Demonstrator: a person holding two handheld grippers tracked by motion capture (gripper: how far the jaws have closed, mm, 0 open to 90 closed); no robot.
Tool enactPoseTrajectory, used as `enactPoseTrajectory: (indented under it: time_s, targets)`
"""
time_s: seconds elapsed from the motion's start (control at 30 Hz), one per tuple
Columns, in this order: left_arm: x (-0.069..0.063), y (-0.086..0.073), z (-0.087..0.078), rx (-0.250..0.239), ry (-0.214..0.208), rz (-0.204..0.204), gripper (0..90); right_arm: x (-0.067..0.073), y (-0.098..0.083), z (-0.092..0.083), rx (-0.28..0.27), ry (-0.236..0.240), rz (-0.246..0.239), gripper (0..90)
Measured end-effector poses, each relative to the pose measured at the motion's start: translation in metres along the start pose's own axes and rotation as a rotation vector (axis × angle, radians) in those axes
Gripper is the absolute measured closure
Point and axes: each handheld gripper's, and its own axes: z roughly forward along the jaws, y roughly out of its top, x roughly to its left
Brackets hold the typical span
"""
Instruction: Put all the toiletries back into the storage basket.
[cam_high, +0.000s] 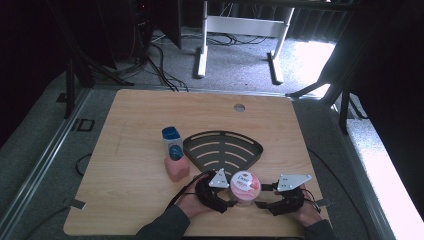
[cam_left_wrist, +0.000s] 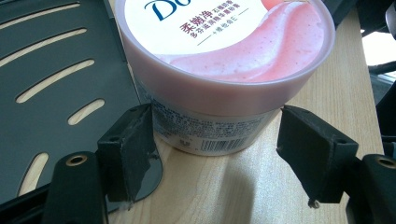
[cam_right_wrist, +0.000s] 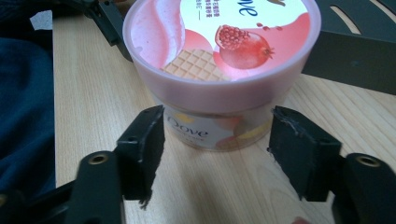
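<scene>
Tub: a pink Dove tub (cam_high: 244, 186) with a printed lid — cream swirl, pomegranate and wafer on it — stands upright on the surface (cam_high: 135, 120), near the person's edge and a little right of the middle.
Tub's neighbours: its far side sits just at the near point of the black slotted tray (cam_high: 222, 149); in the left gripper view the tray's edge lies right beside the tub's base, and whether they touch I cannot tell.
Left tongs (cam_left_wrist: 215, 140): spread apart around the tub's lower wall; the left pad sits at or very close to the label, the right pad stands clear with bare wood showing in the gap — no grip.
Right tongs (cam_right_wrist: 217, 135): released, one pad on either side of the tub's lower body, a narrow gap on each side; nothing is clamped.
Hands: in the high view the left tongs (cam_high: 216, 192) come at the tub from its left and the right tongs (cam_high: 280, 195) from its right, each carried in a hand that rests low on the surface.
Bottle: a pink bottle (cam_high: 175, 152) with a blue cap stands upright left of the tray, near it, apart from the tub.
Surface: light wood, with a small round hole (cam_high: 239, 107) near its far edge.
</scene>
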Motion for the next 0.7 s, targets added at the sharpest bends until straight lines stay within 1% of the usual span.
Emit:
enactPoseTrajectory:
  time_s: [0.1, 0.3, 0.4, 0.47, 0.53, 0.6, 0.63, 0.67, 0.7]
  targets:
    - [-0.0006, 0.0004, 0.0, 0.001, 0.007, 0.014, 26.8, -0.0004, 0.0017, 0.0012, -0.004, -0.006, -0.003, 31.7]
    - [-0.0007, 0.0016, -0.0004, -0.013, 0.007, 0.02, 25.5, 0.0004, 0.004, 0.0034, -0.003, -0.01, -0.013, 28.9]
    - [-0.0011, 0.0026, -0.001, -0.014, 0.015, 0.035, 24.6, 0.0007, 0.0044, 0.0038, -0.003, -0.014, -0.018, 28.0]
    - [-0.0014, 0.003, -0.0012, -0.016, 0.016, 0.037, 24.1, 0.0009, 0.0049, 0.0045, -0.002, -0.015, -0.02, 26.8]
    - [-0.0028, 0.004, -0.0024, -0.03, 0.025, 0.042, 24.1, 0.0011, 0.0056, 0.005, 0.0, -0.02, -0.026, 26.2]
    - [-0.0031, 0.0045, -0.0026, -0.027, 0.032, 0.055, 24.1, 0.0014, 0.0058, 0.0051, -0.001, -0.022, -0.029, 26.2]
    - [-0.0031, 0.0045, -0.0026, -0.027, 0.032, 0.055, 24.2, 0.0014, 0.0059, 0.005, 0.0, -0.022, -0.03, 26.2]
    - [-0.0046, 0.0051, -0.0031, -0.023, 0.042, 0.066, 24.2, 0.0018, 0.0061, 0.0049, 0.001, -0.025, -0.029, 26.2]
    - [-0.0051, 0.0056, -0.003, -0.022, 0.045, 0.067, 24.2, 0.0023, 0.0063, 0.0049, 0.002, -0.027, -0.03, 26.2]
